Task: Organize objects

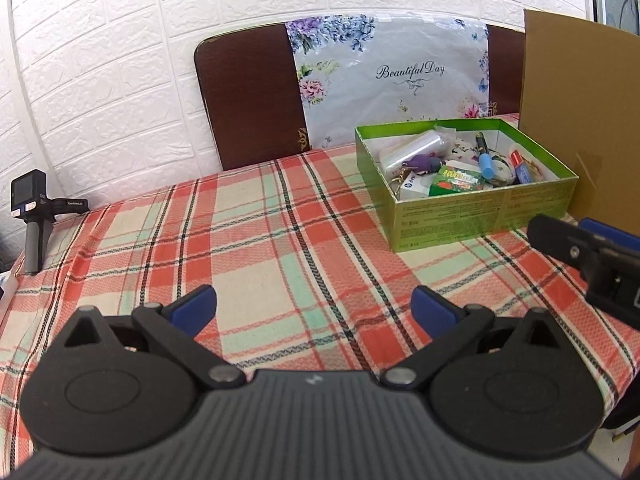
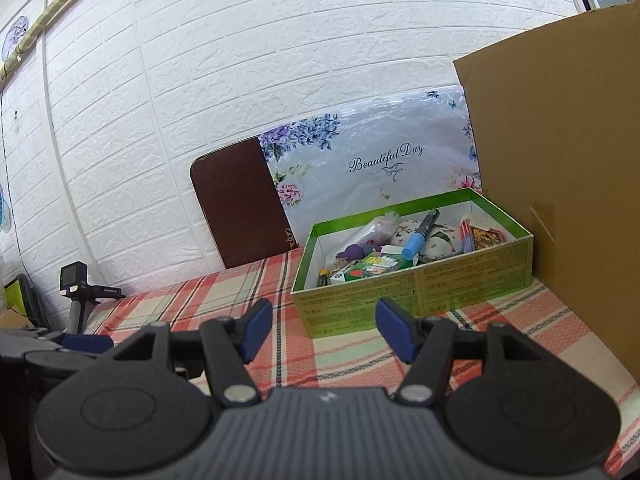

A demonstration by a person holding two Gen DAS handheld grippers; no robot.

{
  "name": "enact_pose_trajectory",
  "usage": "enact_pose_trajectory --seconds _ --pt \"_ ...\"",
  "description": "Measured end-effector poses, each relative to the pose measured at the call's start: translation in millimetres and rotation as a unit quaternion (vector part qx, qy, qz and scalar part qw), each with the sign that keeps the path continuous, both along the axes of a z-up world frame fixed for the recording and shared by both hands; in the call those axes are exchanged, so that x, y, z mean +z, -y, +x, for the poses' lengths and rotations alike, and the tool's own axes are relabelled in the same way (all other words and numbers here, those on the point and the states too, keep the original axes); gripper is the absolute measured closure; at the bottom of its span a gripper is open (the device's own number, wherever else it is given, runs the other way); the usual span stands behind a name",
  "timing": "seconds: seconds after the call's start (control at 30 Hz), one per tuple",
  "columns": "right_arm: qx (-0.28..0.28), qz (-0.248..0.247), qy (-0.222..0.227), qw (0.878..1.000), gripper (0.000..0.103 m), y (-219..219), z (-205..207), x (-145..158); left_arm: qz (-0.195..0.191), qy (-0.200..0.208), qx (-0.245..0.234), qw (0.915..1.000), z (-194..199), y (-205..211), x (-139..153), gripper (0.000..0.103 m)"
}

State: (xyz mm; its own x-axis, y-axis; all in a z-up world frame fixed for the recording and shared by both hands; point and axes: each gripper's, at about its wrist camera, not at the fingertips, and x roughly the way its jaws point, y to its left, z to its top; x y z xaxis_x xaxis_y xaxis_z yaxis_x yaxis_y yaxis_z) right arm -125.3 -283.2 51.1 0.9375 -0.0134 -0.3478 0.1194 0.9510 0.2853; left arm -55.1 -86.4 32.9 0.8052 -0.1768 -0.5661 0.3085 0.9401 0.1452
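A green cardboard box (image 1: 480, 216) (image 2: 420, 292) sits on the plaid cloth at the back right. It holds several small items: a blue-capped marker (image 1: 486, 162) (image 2: 416, 246), a purple toy (image 1: 420, 162), a green packet (image 1: 460, 180) (image 2: 372, 266), a clear roll (image 1: 416, 144) and a floral pouch. My left gripper (image 1: 314, 304) stands open and empty over bare cloth, left of and nearer than the box. My right gripper (image 2: 325, 324) is open with nothing between its fingers, just in front of the box's near wall. It also enters the left wrist view at the right edge.
A tall cardboard sheet (image 1: 580, 120) (image 2: 560, 200) stands right of the box. A brown board with a floral plastic cover (image 1: 380, 80) leans on the white brick wall behind. A small camera on a handle (image 1: 32, 216) stands at the table's left edge.
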Motion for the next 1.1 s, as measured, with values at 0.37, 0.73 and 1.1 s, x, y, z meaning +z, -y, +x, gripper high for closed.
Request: enact_pose_trajectory --seconds 0.37,0.73,1.1 --pt "-0.004 0.001 -0.007 1.000 0.043 3 3 -4 0.024 -0.012 0.015 0.9995 0 3 -4 0.000" --pt "-0.011 0.010 -0.014 1.000 0.042 7 4 -10 0.045 -0.026 0.016 0.9985 2 6 -11 0.000" --pt "-0.014 0.019 -0.023 0.999 0.042 7 5 -16 0.057 -0.043 0.011 0.9974 2 9 -19 0.000"
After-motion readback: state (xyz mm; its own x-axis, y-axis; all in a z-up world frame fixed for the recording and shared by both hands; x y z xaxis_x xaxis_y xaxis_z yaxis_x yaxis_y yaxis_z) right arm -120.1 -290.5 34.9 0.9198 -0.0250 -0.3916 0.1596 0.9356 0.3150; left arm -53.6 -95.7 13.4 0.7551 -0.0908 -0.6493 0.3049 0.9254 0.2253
